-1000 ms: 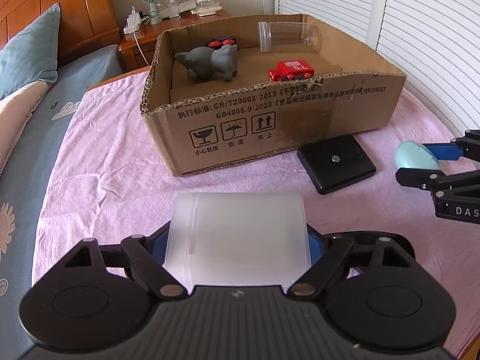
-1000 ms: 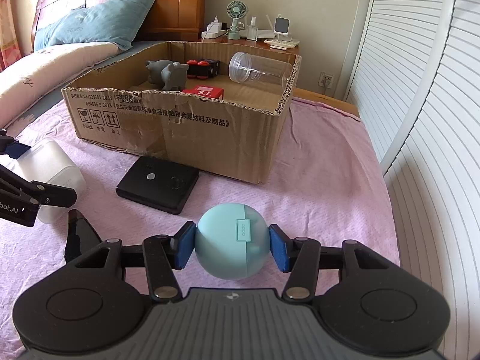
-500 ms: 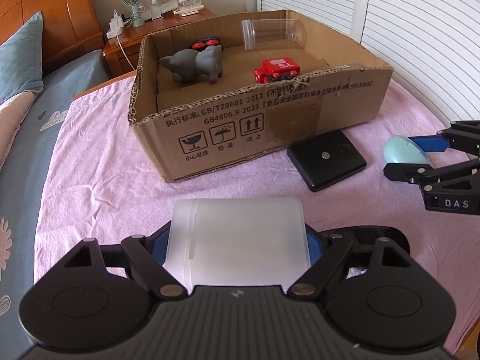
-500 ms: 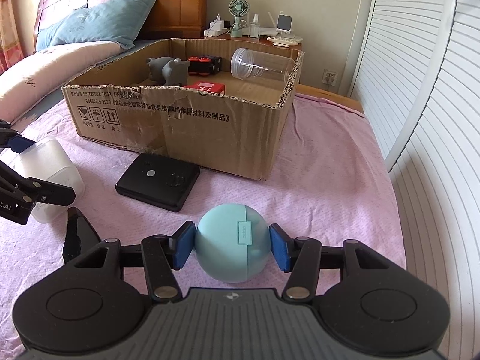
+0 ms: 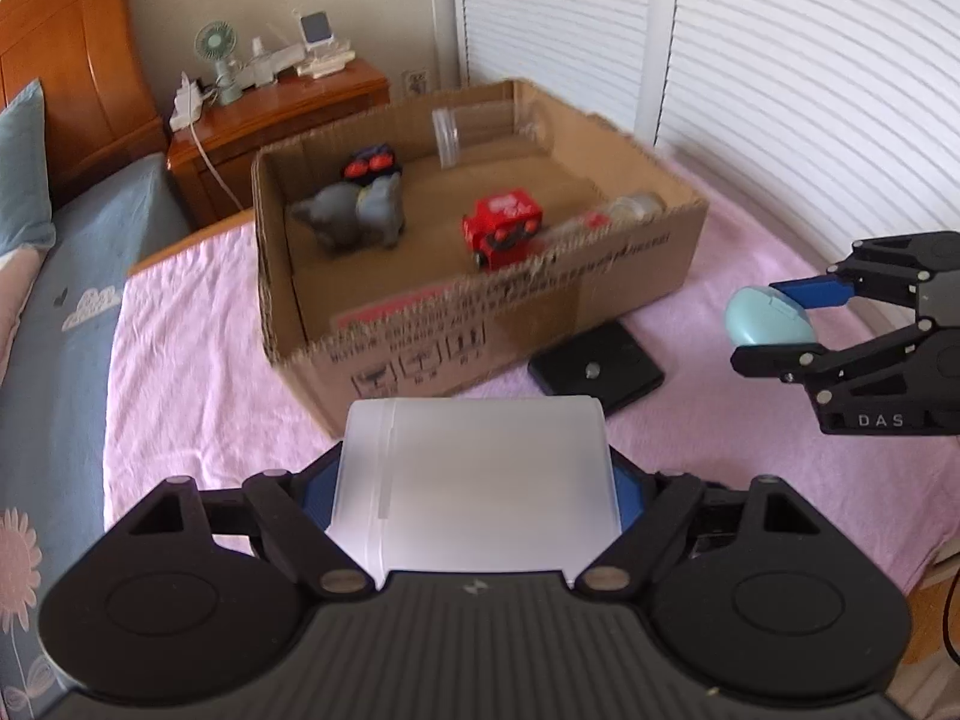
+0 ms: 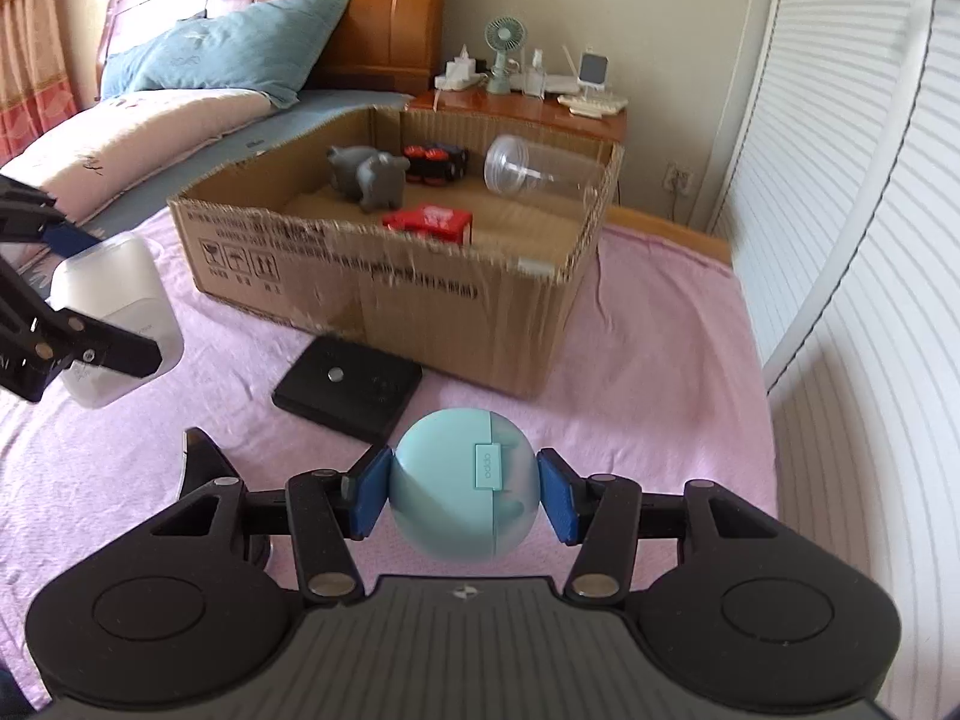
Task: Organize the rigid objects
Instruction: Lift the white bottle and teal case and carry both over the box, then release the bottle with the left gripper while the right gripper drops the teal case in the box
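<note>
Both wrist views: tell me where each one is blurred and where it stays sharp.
Left wrist view: the box and the toys inside smear with motion, its print unreadable; the left claw and white tub stay sharper. Right wrist view: the box's front edge is streaked, while the right claw and teal case are crisp; fisheye bends the shutters.

Cardboard box top open; black case lies before near wall.
</note>
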